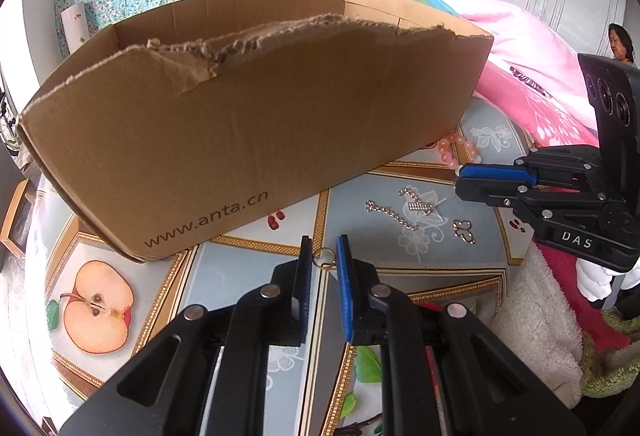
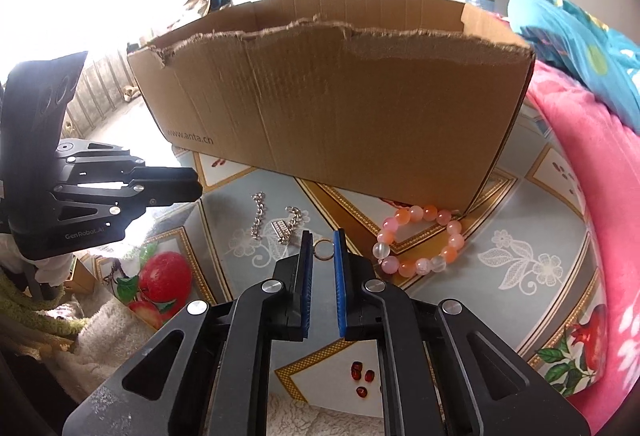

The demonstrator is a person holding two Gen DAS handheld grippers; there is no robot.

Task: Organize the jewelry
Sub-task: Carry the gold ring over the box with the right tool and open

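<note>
Rings, two, small and gold-coloured. Left gripper is nearly closed, pinching the first ring at its fingertips, hoop face-on to the camera. Right gripper is equally narrow on the second ring. Both are held over the tablecloth, before the cardboard box, whose torn wall hides its interior.

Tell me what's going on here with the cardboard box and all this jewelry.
A person is working two handheld grippers over a fruit-print table. The left gripper pinches a small ring, and the right gripper appears to pinch a similar ring. A bead bracelet, a silver chain and a few red beads lie loose on the table in front of the open cardboard box.
</note>
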